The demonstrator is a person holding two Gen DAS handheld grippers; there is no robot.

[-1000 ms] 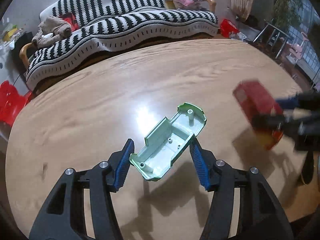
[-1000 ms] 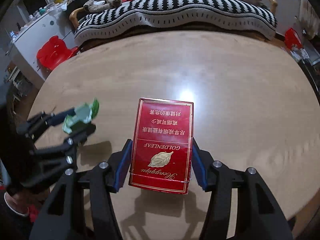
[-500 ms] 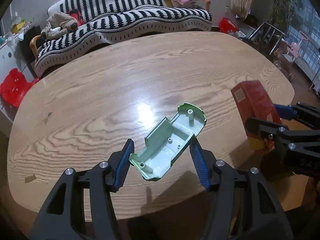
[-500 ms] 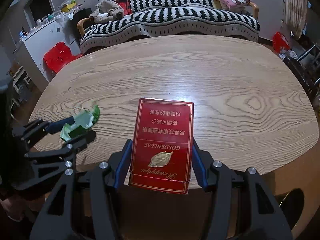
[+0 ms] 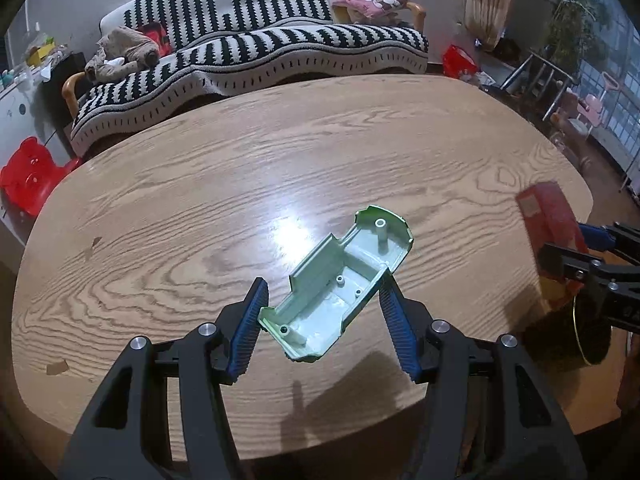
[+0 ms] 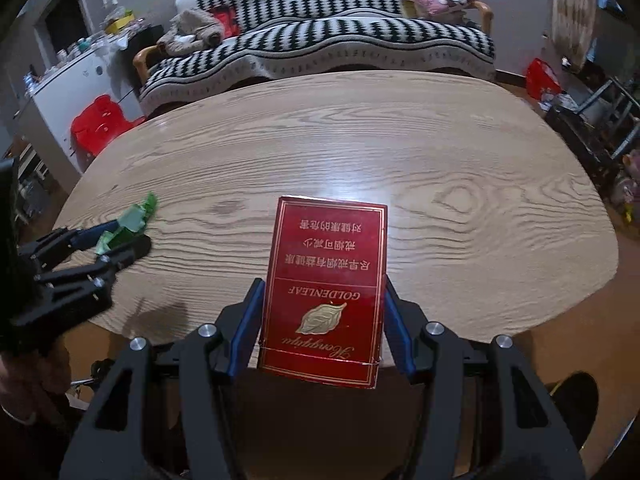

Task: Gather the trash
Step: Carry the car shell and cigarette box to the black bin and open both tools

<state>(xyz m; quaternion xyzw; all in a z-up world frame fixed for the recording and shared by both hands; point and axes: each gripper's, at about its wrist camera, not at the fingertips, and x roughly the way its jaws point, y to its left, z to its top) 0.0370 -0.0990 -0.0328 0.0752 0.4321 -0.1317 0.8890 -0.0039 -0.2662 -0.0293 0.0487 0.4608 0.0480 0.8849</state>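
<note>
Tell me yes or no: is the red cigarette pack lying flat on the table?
No, the red cigarette pack is held up off the wooden table, clamped between the fingers of the right gripper.

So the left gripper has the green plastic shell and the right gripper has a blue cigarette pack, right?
Not quite. The cigarette pack in the right gripper is red, as the right wrist view shows. The left gripper does hold the green plastic shell.

An oval wooden table (image 5: 280, 168) with bold grain. Two small brownish scraps lie on it near its left edge: one (image 5: 95, 243) farther in, one (image 5: 56, 367) by the near-left rim.
</note>
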